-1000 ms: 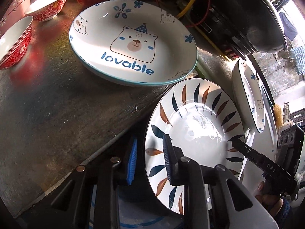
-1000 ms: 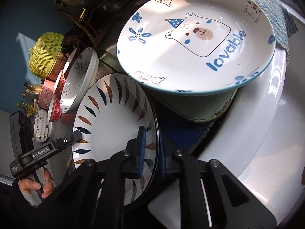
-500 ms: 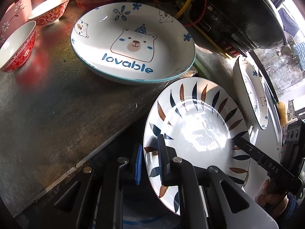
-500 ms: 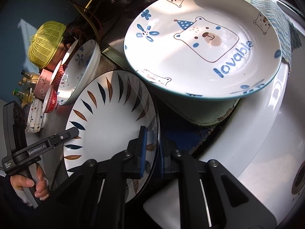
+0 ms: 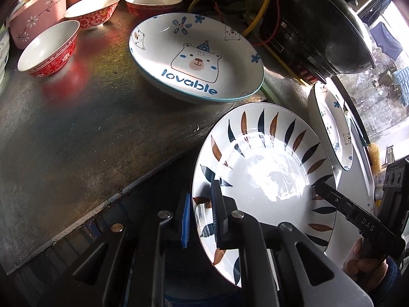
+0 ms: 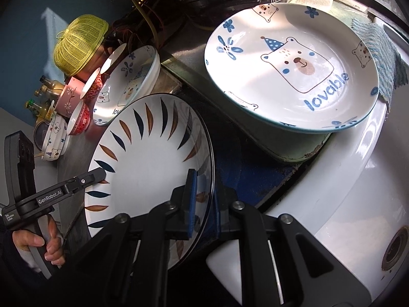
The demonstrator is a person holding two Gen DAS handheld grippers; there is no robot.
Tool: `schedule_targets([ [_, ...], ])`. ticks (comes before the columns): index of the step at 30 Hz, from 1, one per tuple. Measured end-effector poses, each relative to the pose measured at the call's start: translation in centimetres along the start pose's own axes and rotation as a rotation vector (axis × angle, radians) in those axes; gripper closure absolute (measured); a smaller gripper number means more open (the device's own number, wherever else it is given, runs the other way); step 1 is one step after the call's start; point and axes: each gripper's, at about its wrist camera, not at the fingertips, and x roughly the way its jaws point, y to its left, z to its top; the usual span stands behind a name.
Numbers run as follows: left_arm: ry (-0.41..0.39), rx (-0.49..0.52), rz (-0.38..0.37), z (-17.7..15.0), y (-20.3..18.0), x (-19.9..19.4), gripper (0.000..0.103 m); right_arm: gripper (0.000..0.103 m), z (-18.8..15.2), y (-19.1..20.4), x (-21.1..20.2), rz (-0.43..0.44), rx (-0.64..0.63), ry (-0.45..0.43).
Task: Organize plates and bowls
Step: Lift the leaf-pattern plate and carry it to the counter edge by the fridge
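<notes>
Both grippers hold one white plate with blue and brown leaf marks [image 5: 268,174], tilted in the air off the counter's edge. My left gripper [image 5: 200,220] is shut on its near rim. My right gripper [image 6: 204,202] is shut on the opposite rim of the leaf plate [image 6: 153,158]. A bear plate reading "lovable" [image 5: 196,58] lies on the dark counter [image 5: 76,128]. A second bear plate [image 6: 291,69] rests by the white sink [image 6: 358,179]. Three red bowls [image 5: 48,48] stand at the far left.
A pink flowered container [image 5: 33,25] stands behind the bowls. A black wok and cooker [image 5: 319,25] with loose cables sit at the back. A yellow mesh basket [image 6: 79,46], bottles [image 6: 46,97] and a blue cloth [image 6: 378,51] are also around.
The left gripper has closed on the leaf plate's rim. The plate has moved away from the counter and the bear plate, still held by the right gripper.
</notes>
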Motion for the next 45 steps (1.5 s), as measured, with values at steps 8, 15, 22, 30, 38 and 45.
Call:
schedule_targets([
  [8, -0.045, -0.055, 0.023, -1.3, 2.3, -2.4, 0.090, 0.091, -0.6, 2.8, 0.2, 0.026, -0.074, 0.012],
  [15, -0.089, -0.138, 0.055, -3.0, 5.8, -5.0, 0.090, 0.091, -1.1, 6.3, 1.1, 0.063, -0.165, 0.041],
  [22, -0.135, -0.239, 0.098, -4.9, 10.1, -7.8, 0.090, 0.091, -2.0, 10.7, 2.7, 0.109, -0.269, 0.081],
  [30, -0.182, -0.361, 0.152, -7.5, 15.3, -10.7, 0.090, 0.091, -3.5, 16.2, 4.8, 0.163, -0.387, 0.139],
  [38, -0.219, -0.486, 0.200, -11.1, 19.6, -12.5, 0.090, 0.091, -4.6, 21.3, 7.3, 0.212, -0.498, 0.201],
  [45, -0.240, -0.580, 0.235, -13.4, 23.1, -13.8, 0.090, 0.091, -5.6, 25.5, 9.6, 0.246, -0.583, 0.250],
])
